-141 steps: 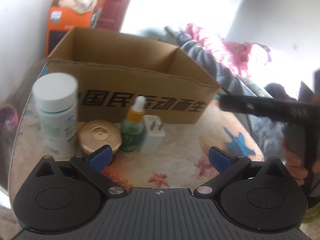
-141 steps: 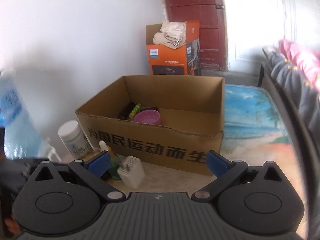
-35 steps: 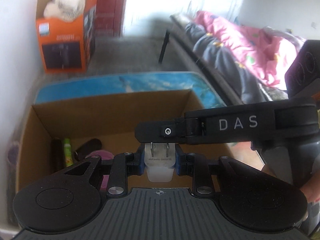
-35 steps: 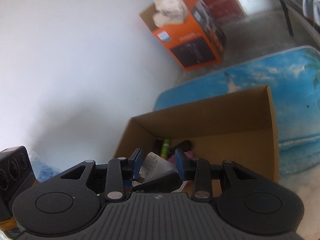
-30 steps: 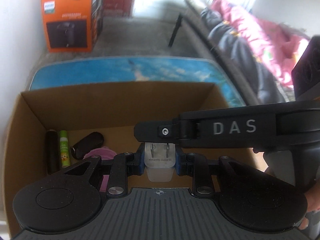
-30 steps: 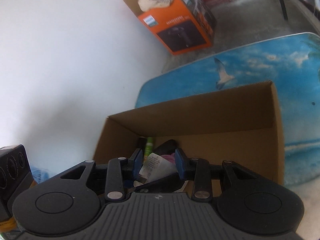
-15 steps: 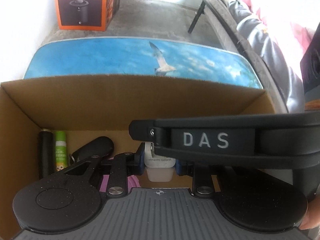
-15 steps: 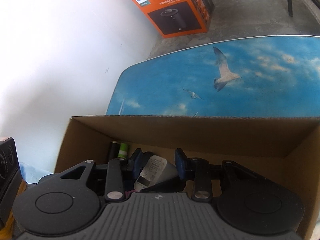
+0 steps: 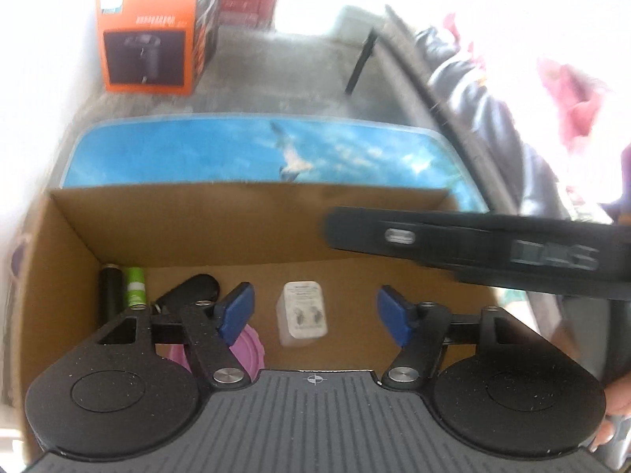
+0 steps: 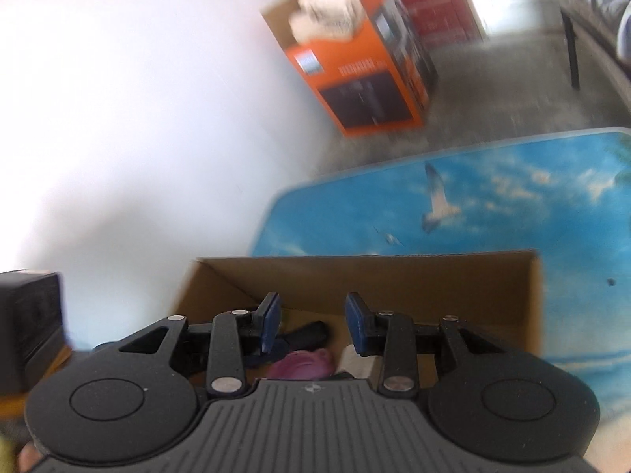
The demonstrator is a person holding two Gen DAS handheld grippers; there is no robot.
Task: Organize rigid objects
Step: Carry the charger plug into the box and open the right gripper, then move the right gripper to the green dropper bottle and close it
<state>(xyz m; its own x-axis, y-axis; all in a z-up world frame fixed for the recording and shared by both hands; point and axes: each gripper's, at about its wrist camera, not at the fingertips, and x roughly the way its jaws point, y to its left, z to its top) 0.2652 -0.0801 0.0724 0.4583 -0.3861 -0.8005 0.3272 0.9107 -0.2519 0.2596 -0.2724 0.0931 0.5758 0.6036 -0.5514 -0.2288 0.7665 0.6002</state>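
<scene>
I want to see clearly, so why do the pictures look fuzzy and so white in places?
Left wrist view: the doorway top is washed out white, edges bend like a fishbowl, but the white charger in the cardboard box looks fairly sharp. Right wrist view: the orange box and floor are smeared by motion blur; the wall glares white.

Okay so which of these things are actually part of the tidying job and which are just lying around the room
Part of the job:
cardboard box
white charger
pink bowl
green tube
black tube
black case
left gripper, open above the charger

Just lying about:
orange box
bedding
table
</scene>
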